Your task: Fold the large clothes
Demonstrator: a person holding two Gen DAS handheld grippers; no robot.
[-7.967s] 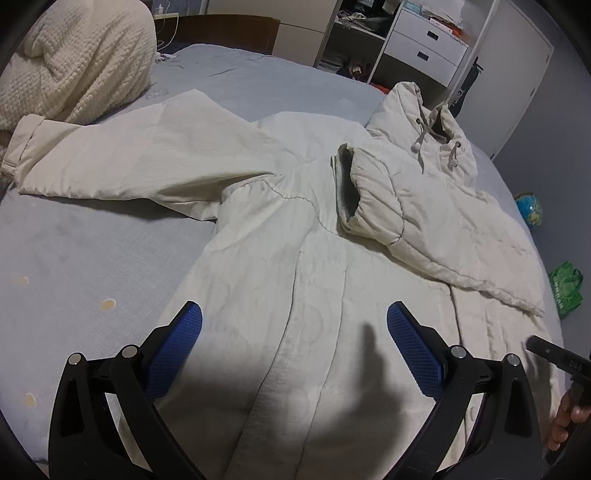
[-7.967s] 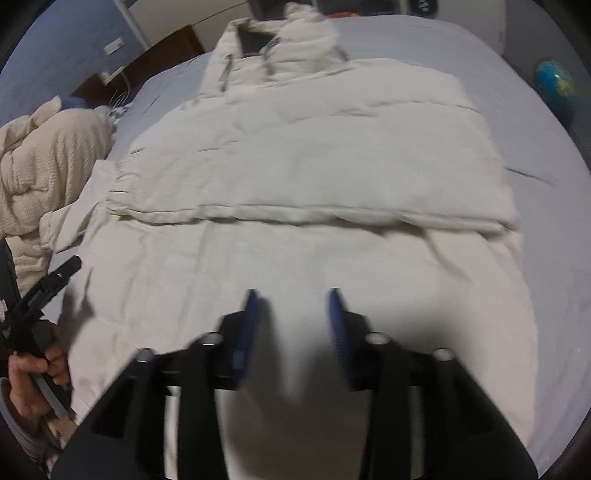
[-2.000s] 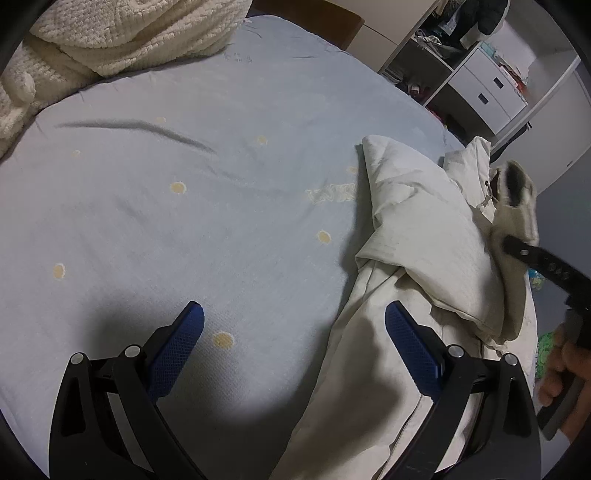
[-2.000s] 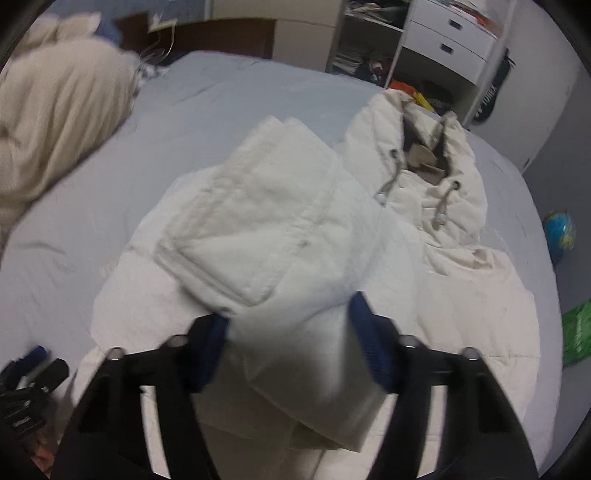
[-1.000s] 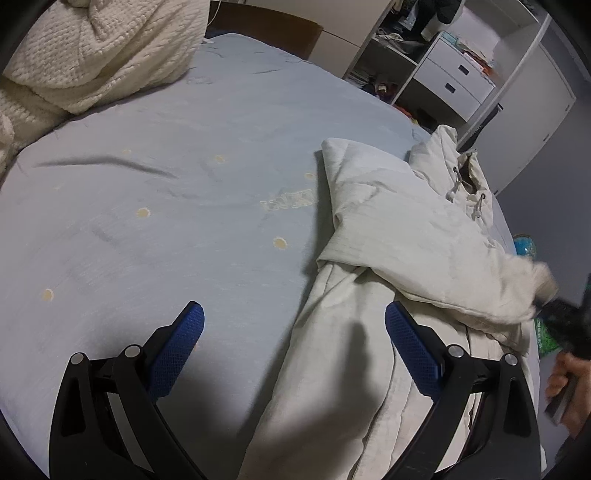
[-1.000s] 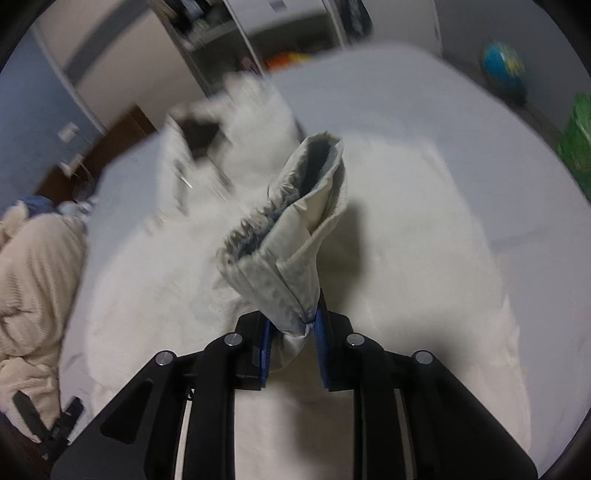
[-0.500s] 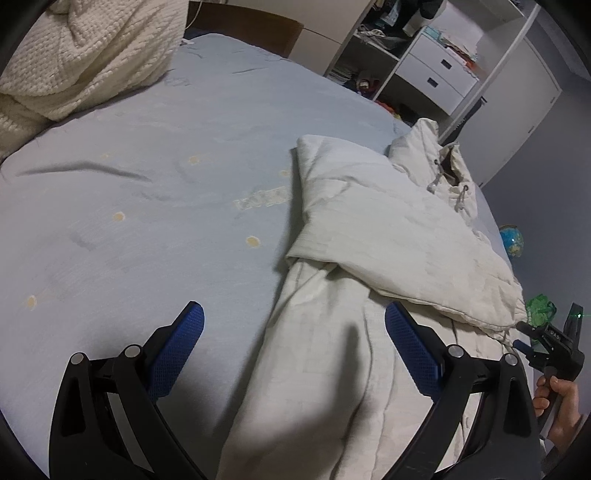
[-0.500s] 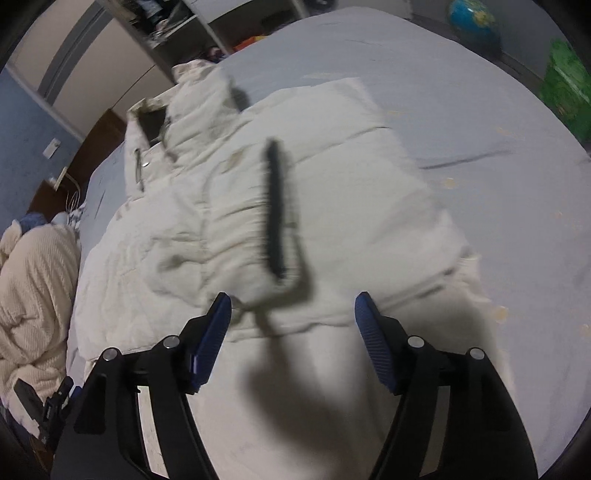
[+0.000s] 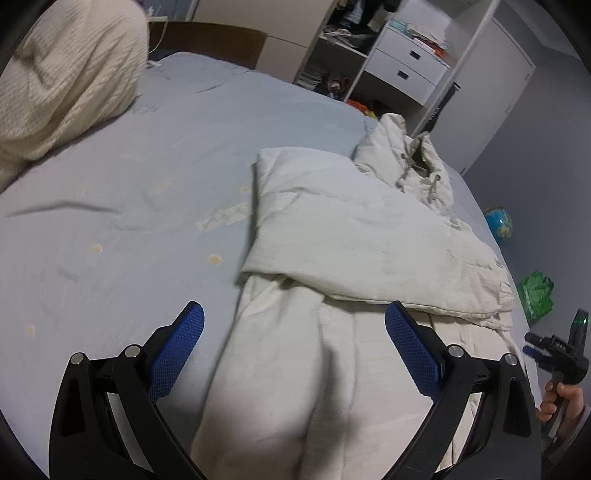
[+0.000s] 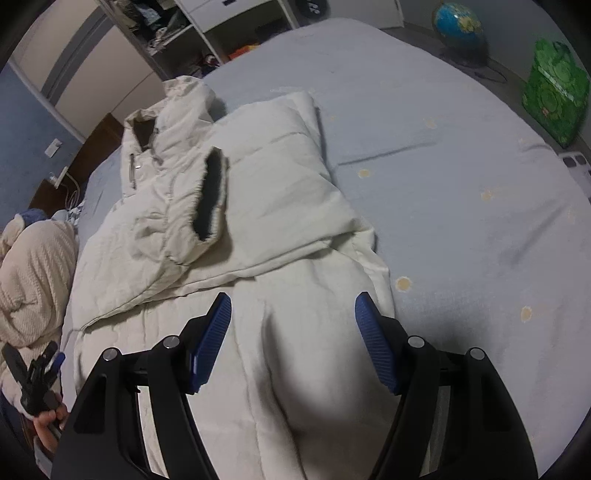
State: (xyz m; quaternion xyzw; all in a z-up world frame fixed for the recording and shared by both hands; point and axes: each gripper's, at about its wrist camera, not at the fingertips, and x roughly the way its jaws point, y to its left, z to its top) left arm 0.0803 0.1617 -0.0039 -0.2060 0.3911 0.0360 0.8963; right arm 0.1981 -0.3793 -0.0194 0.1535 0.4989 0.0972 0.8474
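Observation:
A cream padded hooded jacket point(image 9: 369, 236) lies on the light blue bed sheet point(image 9: 122, 206), hood point(image 9: 406, 155) at the far end. Both sleeves are folded across its body. In the right wrist view the upper sleeve's cuff point(image 10: 210, 195) shows its dark inside and rests on the jacket point(image 10: 280, 206). My left gripper point(image 9: 293, 317) hangs open over the jacket's lower left edge, with nothing between its fingers. My right gripper point(image 10: 293, 306) is open above the lower body panel, apart from the cuff. Each gripper also shows at the edge of the other's view, held in a hand point(image 9: 561, 398).
A cream knitted blanket point(image 9: 62, 81) is heaped at the bed's far left corner. White drawers point(image 9: 402, 66) and open shelves stand beyond the bed. A globe point(image 10: 458, 22), a green bag point(image 10: 554, 96) and a power strip point(image 10: 576, 166) lie on the floor to the right.
My right gripper was shut on the sleeve cuff, then opened and let it drop across the jacket, and drew back toward the hem. My left gripper drifted slightly toward the jacket.

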